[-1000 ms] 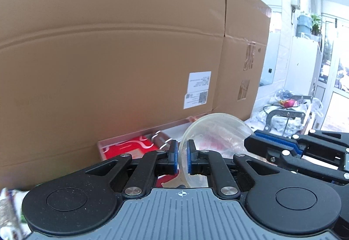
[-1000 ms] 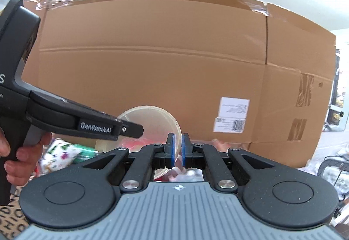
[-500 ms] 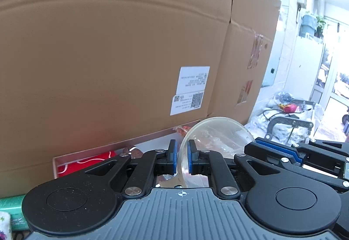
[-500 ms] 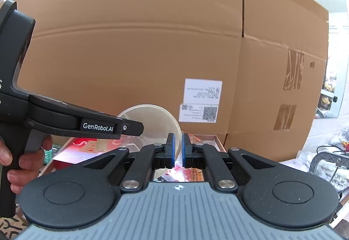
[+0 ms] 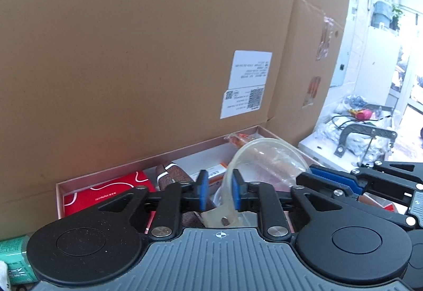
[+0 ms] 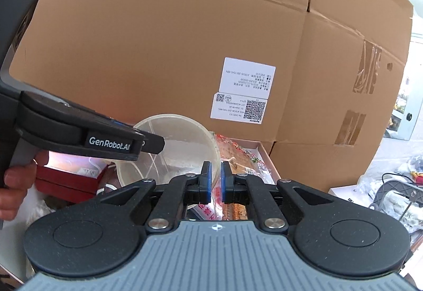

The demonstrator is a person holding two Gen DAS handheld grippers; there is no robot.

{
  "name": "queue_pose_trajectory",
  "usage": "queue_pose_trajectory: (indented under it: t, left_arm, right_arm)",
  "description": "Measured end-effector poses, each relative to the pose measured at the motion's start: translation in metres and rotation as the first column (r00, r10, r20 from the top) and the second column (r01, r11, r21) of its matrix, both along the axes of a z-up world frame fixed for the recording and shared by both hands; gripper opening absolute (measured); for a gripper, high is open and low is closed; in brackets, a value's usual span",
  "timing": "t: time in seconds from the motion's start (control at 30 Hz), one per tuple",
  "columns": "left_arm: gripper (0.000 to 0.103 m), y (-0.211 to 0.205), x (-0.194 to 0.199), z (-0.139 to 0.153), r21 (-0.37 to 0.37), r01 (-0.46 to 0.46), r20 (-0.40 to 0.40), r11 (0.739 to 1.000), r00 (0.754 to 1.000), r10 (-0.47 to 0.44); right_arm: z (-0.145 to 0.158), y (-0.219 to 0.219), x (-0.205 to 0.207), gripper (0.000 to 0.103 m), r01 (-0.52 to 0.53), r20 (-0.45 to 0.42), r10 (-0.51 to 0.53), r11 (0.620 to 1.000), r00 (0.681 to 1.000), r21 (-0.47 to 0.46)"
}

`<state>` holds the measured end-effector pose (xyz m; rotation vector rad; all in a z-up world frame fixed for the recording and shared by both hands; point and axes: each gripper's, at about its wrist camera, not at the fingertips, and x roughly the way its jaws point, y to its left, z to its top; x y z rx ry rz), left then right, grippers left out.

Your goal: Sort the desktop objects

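Note:
A clear plastic cup [image 5: 267, 158] [image 6: 179, 148] lies on its side over a shallow pink box [image 5: 158, 156]. My left gripper [image 5: 219, 192] has its jaws parted a little, with the cup's rim standing between the pads. My right gripper [image 6: 215, 181] is shut on the cup's rim at the right side. The left gripper's body [image 6: 79, 132] also shows in the right wrist view, held by a hand. The box holds a red packet [image 5: 105, 193], a brown pouch [image 5: 171, 174] and snack bags [image 6: 238, 156].
A tall cardboard box [image 5: 158, 53] with a white label [image 5: 246, 84] stands right behind the pink box. A green packet [image 5: 13, 259] lies at lower left. A cluttered white surface with a grey clamp [image 5: 364, 135] is at the right.
Both grippers moved closer to the pink box and lower. My left gripper's jaws opened wider around the cup's rim. My right gripper stays closed on it.

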<state>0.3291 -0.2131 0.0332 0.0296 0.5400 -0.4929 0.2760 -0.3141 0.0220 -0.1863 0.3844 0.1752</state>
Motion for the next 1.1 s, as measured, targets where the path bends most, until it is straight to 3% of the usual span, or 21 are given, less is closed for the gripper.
queue_pose_trajectory:
  t: [0.13, 0.23, 0.27, 0.5, 0.6, 0.9, 1.1]
  left_arm:
    - [0.057, 0.006, 0.003, -0.001, -0.021, -0.020, -0.017, 1.000, 1.000, 0.019]
    - [0.059, 0.015, 0.000, 0.003, -0.032, -0.033, -0.007, 0.999, 0.999, 0.032]
    - [0.059, 0.019, -0.001, 0.005, -0.039, -0.034, -0.009, 0.999, 0.999, 0.033]
    - [0.058, 0.025, -0.026, 0.016, -0.023, 0.020, 0.020, 1.000, 1.000, -0.019]
    - [0.058, 0.024, -0.039, 0.018, -0.012, 0.046, 0.028, 0.999, 0.999, -0.045]
    - [0.053, 0.016, -0.058, 0.017, 0.010, 0.126, 0.021, 0.992, 0.992, -0.126]
    - [0.053, 0.004, -0.049, 0.014, 0.064, 0.090, 0.043, 0.994, 0.995, -0.093]
  right_arm:
    - [-0.002, -0.003, -0.001, 0.018, 0.020, -0.007, -0.020, 1.000, 1.000, 0.020]
    - [-0.001, -0.006, -0.009, 0.042, 0.038, 0.019, -0.038, 0.999, 0.999, 0.037]
    - [0.001, -0.007, -0.012, 0.043, 0.041, 0.028, -0.042, 0.998, 0.999, 0.038]
    - [0.008, -0.001, -0.027, 0.042, 0.015, 0.037, -0.016, 1.000, 0.999, 0.023]
    - [0.009, 0.004, -0.033, 0.036, 0.002, 0.035, -0.002, 1.000, 0.999, 0.014]
    - [0.012, 0.011, -0.045, 0.036, -0.011, 0.040, 0.010, 1.000, 0.999, 0.004]
    - [0.007, 0.012, -0.045, 0.036, -0.014, 0.024, 0.014, 1.000, 1.000, -0.005]
